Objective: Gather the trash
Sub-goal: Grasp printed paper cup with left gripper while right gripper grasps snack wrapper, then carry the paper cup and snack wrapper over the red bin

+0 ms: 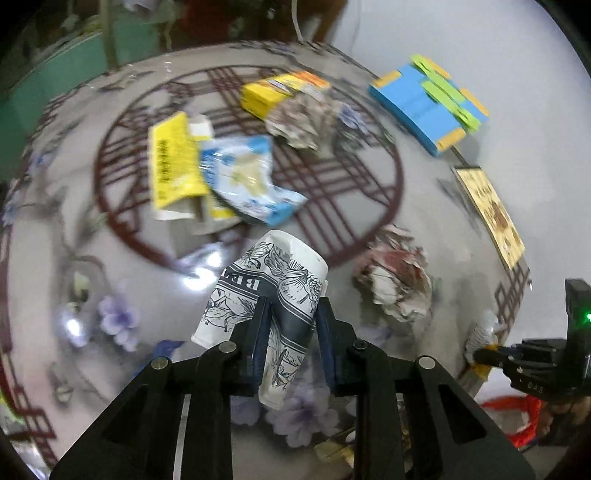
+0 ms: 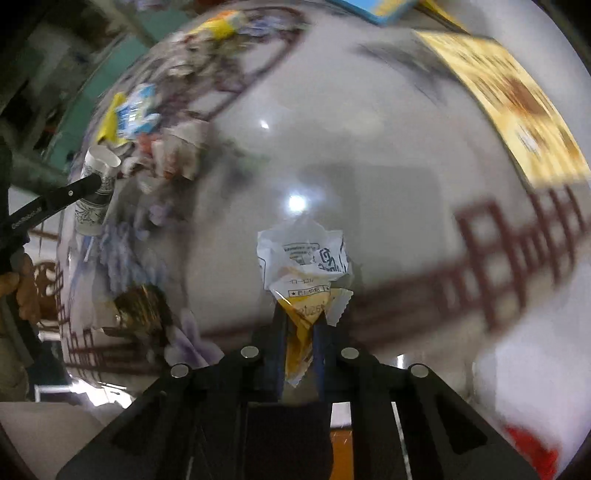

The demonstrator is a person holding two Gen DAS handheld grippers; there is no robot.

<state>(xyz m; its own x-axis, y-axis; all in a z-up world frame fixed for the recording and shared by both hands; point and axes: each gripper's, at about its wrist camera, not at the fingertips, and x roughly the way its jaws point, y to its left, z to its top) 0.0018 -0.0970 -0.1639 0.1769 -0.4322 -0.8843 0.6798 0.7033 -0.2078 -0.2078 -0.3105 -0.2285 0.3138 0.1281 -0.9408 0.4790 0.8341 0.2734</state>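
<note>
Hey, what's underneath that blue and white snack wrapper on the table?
The blue and white wrapper lies partly over a yellow packet and some grey-white paper. Anything beneath its middle is covered.

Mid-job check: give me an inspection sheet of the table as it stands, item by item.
Surface: glossy round table, floral and lattice print.
Job's things: paper cup in left gripper; crumpled wrapper in right gripper; paper ball, second paper ball, blue snack bag, yellow packet, yellow carton on the table.
Clutter: blue card stack, yellow printed card.
Grippers: both shut on their items.
Cables: pale cord behind the table.
Surroundings: green furniture.
</note>
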